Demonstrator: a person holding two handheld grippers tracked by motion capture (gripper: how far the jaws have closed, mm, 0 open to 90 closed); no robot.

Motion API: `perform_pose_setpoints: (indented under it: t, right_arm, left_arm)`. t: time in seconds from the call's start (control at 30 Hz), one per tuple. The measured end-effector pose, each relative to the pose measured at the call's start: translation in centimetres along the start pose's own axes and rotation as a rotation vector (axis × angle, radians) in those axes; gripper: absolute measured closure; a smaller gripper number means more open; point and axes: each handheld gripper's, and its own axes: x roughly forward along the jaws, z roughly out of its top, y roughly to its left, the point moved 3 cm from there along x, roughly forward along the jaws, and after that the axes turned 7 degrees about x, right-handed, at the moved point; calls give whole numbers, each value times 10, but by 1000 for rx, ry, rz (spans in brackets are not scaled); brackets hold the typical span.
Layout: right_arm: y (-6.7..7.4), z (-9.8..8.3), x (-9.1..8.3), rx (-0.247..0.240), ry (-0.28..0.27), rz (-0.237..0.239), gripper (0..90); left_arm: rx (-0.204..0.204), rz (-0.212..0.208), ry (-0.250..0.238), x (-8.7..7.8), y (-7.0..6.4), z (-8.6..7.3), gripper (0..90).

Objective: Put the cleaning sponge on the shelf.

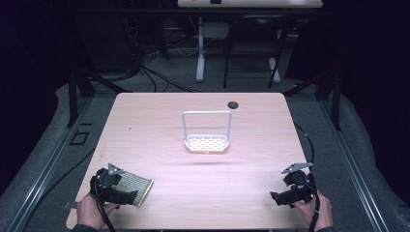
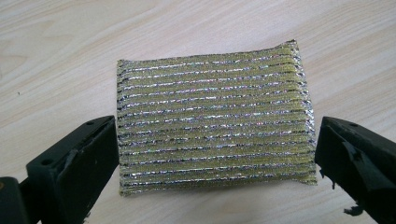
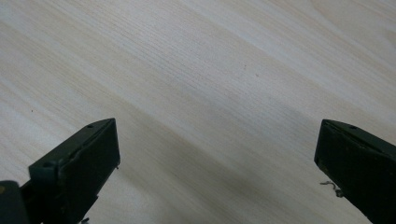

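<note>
Up close, the left gripper view shows the scouring pad point(image 2: 212, 119) as gold mesh ribbed with glittering silver threads, detail the high view blurs. It lies flat near the table's point(image 1: 193, 179) front left corner, between the left gripper's point(image 2: 215, 154) wide-open jaws, seemingly unpinched. The right gripper point(image 3: 217, 158) gapes, empty, over bare wood.

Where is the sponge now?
In the high view the sponge lies on the table near its front left corner, at the left gripper. The left gripper view shows it between the open jaws.
</note>
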Motion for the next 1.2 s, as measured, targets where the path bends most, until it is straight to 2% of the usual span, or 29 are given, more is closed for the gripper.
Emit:
perform_pose_setpoints:
  t: [0.37,0.47,1.03,1.07,1.2]
  right_arm:
    - [6,2,2,-60,10,-20,0]
    - [8,3,3,-67,5,-18,0]
    - [13,6,3,-78,2,0,0]
    - [13,5,3,-90,6,-4,0]
    - [14,6,3,-79,3,5,0]
  left_arm:
    - [-19,-36,-19,5,0,3,0]
    - [-16,-44,-7,9,1,5,0]
    - [-42,-36,49,21,6,5,0]
    - [-40,-41,52,22,6,4,0]
    - [-54,-59,51,24,5,4,0]
